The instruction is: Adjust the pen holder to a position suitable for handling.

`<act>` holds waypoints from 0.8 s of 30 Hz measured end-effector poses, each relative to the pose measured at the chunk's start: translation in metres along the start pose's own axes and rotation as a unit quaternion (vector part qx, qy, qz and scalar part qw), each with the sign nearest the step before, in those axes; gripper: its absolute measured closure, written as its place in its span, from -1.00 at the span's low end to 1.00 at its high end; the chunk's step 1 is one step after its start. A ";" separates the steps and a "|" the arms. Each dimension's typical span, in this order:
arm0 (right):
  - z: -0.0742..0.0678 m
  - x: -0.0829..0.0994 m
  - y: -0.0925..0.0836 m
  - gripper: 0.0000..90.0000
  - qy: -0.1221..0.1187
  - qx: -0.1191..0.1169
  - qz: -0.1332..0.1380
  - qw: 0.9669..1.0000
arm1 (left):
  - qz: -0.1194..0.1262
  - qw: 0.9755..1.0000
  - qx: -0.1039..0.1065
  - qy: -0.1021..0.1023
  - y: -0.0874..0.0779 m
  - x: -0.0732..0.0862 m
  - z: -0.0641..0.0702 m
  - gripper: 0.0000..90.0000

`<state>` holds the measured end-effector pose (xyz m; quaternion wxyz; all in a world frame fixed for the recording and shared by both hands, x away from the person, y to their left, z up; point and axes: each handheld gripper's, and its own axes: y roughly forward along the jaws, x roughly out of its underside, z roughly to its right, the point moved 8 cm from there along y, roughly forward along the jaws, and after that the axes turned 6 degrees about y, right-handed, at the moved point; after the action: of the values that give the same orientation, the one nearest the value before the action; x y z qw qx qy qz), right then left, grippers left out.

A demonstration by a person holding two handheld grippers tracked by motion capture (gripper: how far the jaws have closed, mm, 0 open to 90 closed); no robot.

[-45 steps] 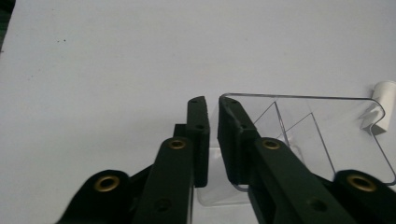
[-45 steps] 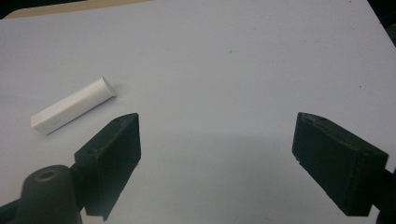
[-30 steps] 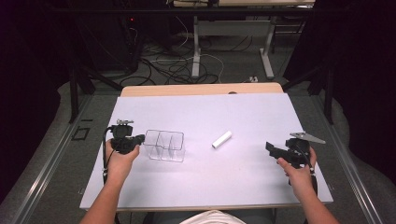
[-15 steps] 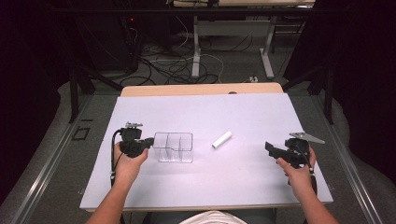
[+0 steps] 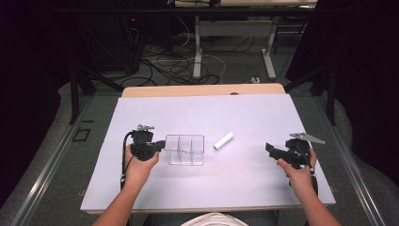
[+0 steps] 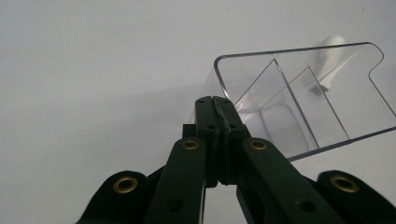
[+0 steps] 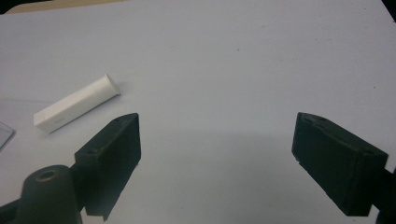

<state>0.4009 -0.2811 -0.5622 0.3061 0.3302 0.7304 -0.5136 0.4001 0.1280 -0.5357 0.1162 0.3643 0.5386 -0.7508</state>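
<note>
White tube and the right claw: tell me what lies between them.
Nothing: in the high view, bare table separates the white tube from the open right claw.

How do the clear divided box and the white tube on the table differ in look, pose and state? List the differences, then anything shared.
1. The clear divided box is see-through with inner compartments; the white tube is opaque and solid-looking.
2. The box is broad and rectangular; the tube is slim and rounded.
3. The left tool is shut on the box's wall; the tube lies free, apart from the open right tool.
Shared: both rest on the white table.
</note>
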 end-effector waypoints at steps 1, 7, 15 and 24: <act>0.000 0.000 0.000 -0.67 0.000 0.000 0.000 1.000 | -0.002 1.000 0.002 0.001 0.001 0.000 0.003 1.00; 0.001 0.000 0.000 -0.67 0.005 0.002 0.000 1.000 | -0.012 1.000 0.024 -0.002 0.005 0.001 0.023 1.00; 0.001 0.000 -0.001 -0.67 0.002 0.001 0.000 1.000 | -0.021 0.999 0.034 0.016 0.013 0.003 0.040 1.00; 0.000 0.001 -0.001 -0.65 -0.008 -0.006 -0.001 1.000 | -0.010 0.999 0.039 0.019 0.012 0.000 0.037 1.00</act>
<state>0.3999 -0.2814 -0.5623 0.3138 0.3235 0.7310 -0.5123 0.3912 0.0901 -0.5386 0.0841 0.3771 0.5146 -0.7654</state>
